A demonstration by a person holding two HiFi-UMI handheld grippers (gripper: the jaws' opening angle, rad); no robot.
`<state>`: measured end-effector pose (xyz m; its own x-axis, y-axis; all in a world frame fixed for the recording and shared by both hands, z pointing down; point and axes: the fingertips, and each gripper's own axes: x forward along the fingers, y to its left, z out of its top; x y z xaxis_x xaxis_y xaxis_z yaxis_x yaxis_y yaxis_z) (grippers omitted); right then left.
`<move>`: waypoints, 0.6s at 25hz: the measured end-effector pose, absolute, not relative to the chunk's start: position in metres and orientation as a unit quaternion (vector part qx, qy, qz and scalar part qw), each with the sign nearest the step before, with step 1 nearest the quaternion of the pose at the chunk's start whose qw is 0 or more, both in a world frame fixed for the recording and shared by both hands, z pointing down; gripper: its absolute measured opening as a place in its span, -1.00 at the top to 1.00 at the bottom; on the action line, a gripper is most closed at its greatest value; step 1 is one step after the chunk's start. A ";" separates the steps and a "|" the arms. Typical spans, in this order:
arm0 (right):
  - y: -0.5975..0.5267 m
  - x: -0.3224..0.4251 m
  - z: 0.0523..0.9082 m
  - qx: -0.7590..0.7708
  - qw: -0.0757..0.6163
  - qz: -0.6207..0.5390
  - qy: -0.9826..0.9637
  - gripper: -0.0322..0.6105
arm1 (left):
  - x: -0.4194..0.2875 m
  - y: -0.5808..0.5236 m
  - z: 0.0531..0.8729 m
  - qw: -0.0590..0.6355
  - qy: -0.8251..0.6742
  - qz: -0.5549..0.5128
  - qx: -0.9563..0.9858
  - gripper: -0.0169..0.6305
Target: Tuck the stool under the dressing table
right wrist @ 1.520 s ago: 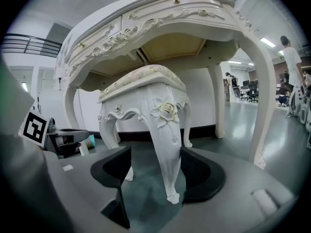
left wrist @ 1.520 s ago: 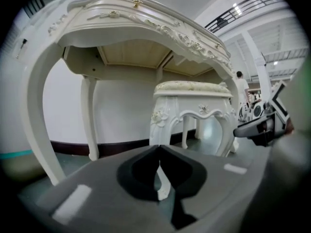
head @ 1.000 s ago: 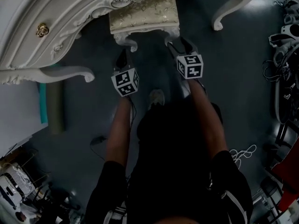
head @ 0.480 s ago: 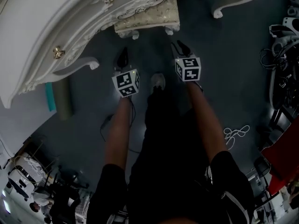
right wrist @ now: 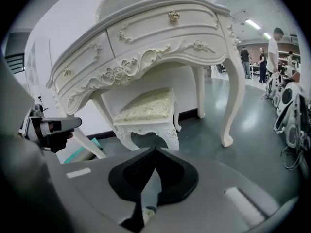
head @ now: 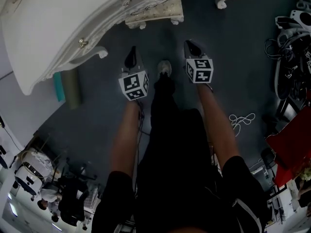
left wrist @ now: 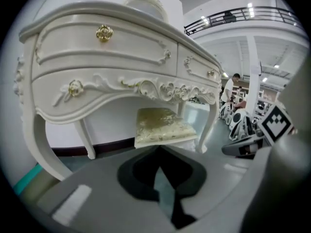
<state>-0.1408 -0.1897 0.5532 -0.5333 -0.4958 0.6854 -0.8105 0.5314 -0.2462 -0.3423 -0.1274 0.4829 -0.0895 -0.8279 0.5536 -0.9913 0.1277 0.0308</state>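
The cream stool [head: 153, 12] with a gold-patterned seat stands under the white carved dressing table [head: 68, 28], between its legs. Both grippers hang in the air short of it, over the dark floor. My left gripper [head: 131, 57] is shut and holds nothing. My right gripper [head: 190, 46] has just been closing and is now shut, with nothing between its jaws. In the left gripper view the stool [left wrist: 163, 125] sits beyond the closed left gripper [left wrist: 158, 152], below the table's drawer front [left wrist: 112, 57]. In the right gripper view the stool [right wrist: 148, 108] lies ahead of the right gripper [right wrist: 155, 154].
A teal and an olive roll [head: 68, 87] lie on the floor by the table's left leg. White cord [head: 241, 120] and dark equipment [head: 291, 42] are at the right. My shoe [head: 164, 68] is between the grippers. People [right wrist: 274, 47] stand far off.
Both grippers have drawn back from the stool and risen. The right jaws, open beside the stool's leg before, have closed. The stool stays under the table.
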 end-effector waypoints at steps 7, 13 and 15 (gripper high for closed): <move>-0.172 -0.133 0.481 0.402 0.286 0.290 -0.820 0.90 | -0.313 -0.103 0.413 0.252 -0.710 0.166 0.637 0.92; -0.150 -0.126 0.433 0.399 0.291 0.292 -0.819 0.90 | -0.276 -0.084 0.365 0.258 -0.694 0.158 0.653 0.92; -0.140 -0.123 0.417 0.401 0.292 0.292 -0.818 0.90 | -0.267 -0.074 0.349 0.258 -0.691 0.157 0.656 0.92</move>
